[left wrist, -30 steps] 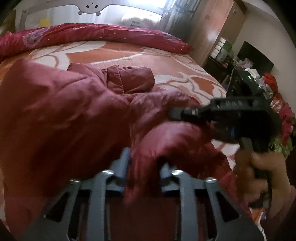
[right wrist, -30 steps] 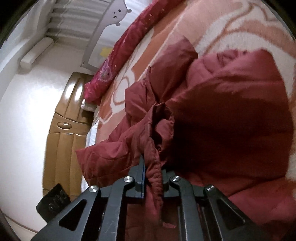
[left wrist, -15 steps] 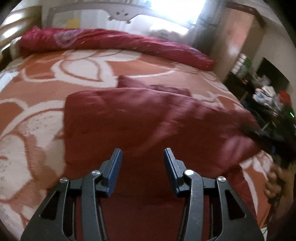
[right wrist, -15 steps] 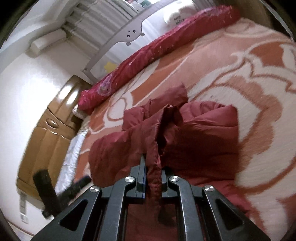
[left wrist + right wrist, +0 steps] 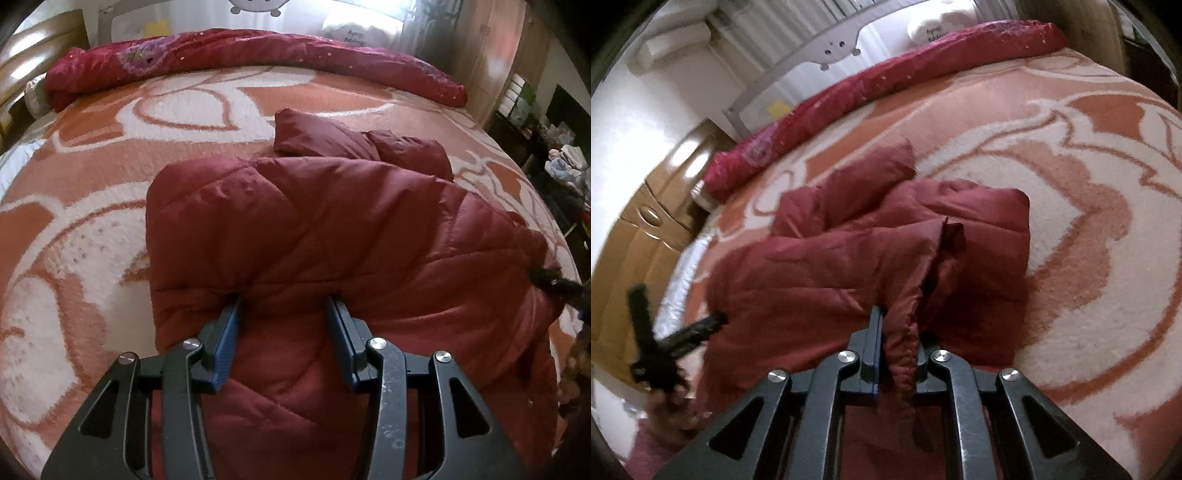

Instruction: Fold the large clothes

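Lay folded across the bed (image 5: pixel 92 206): quilted red jacket (image 5: pixel 314 236), puffy, soft, probably slippery. Left gripper (image 5: pixel 282 317) fingers spread, released. Right gripper (image 5: pixel 901 347) fingers clenched on hem; best gripped at seams.

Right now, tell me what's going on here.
A person is folding a dark red quilted jacket on a bed with an orange and white blanket. The right tool is shut on a jacket edge. The left tool is open, its fingertips against the jacket.

Maroon quilted jacket (image 5: pixel 332 236) (folded) on bed
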Demonstrator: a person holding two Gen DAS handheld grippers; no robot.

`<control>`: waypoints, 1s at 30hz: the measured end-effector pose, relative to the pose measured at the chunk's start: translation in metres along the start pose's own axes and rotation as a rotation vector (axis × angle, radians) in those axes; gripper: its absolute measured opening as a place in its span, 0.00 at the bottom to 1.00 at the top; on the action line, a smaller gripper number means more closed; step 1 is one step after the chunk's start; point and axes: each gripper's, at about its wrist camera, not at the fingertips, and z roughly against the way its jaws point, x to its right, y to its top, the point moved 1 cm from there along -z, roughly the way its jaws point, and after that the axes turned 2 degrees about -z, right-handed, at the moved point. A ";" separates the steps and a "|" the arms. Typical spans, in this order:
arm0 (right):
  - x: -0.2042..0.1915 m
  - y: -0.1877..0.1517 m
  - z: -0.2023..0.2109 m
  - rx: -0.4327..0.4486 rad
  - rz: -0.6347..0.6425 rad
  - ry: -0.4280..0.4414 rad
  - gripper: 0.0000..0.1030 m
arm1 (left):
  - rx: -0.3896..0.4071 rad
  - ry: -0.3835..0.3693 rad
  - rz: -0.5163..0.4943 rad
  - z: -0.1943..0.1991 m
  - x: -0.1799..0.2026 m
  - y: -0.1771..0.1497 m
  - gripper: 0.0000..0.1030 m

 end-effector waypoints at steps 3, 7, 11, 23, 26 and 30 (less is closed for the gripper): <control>0.006 -0.002 -0.013 -0.005 0.026 -0.060 0.25 | -0.009 0.008 0.009 -0.005 0.001 -0.001 0.44; 0.006 -0.001 0.010 0.055 -0.008 -0.154 0.32 | -0.007 0.026 -0.001 -0.009 0.002 -0.002 0.44; -0.027 -0.003 0.060 0.249 0.046 -0.158 0.37 | -0.004 0.034 0.008 -0.011 0.002 -0.003 0.44; -0.023 -0.019 -0.033 -0.032 0.178 -0.213 0.32 | 0.009 0.072 -0.005 -0.014 0.004 -0.009 0.45; -0.014 -0.019 -0.037 -0.043 0.144 -0.180 0.32 | 0.000 0.073 0.006 -0.007 0.003 -0.007 0.44; -0.014 -0.022 -0.035 -0.038 0.145 -0.172 0.32 | -0.006 0.097 -0.004 -0.002 -0.005 -0.011 0.45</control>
